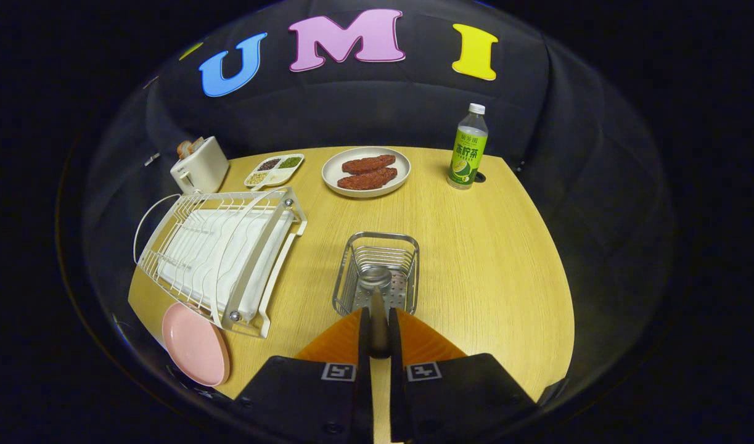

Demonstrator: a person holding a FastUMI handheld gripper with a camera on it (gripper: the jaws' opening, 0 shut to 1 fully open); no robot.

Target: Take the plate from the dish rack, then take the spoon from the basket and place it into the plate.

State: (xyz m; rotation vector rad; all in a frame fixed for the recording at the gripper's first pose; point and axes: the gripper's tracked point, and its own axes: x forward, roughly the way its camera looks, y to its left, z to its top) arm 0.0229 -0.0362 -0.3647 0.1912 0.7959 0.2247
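Note:
My gripper is shut on the handle of a metal spoon. The spoon's bowl sticks out ahead of the fingers, over the wire basket in the middle of the table. A pink plate lies flat on the table to the left of the fingers, at the near corner of the white dish rack. The rack's slots hold nothing.
At the back stand a white toaster, a divided snack tray, a white plate with two red patties and a green bottle. The wooden table is bare to the right of the basket.

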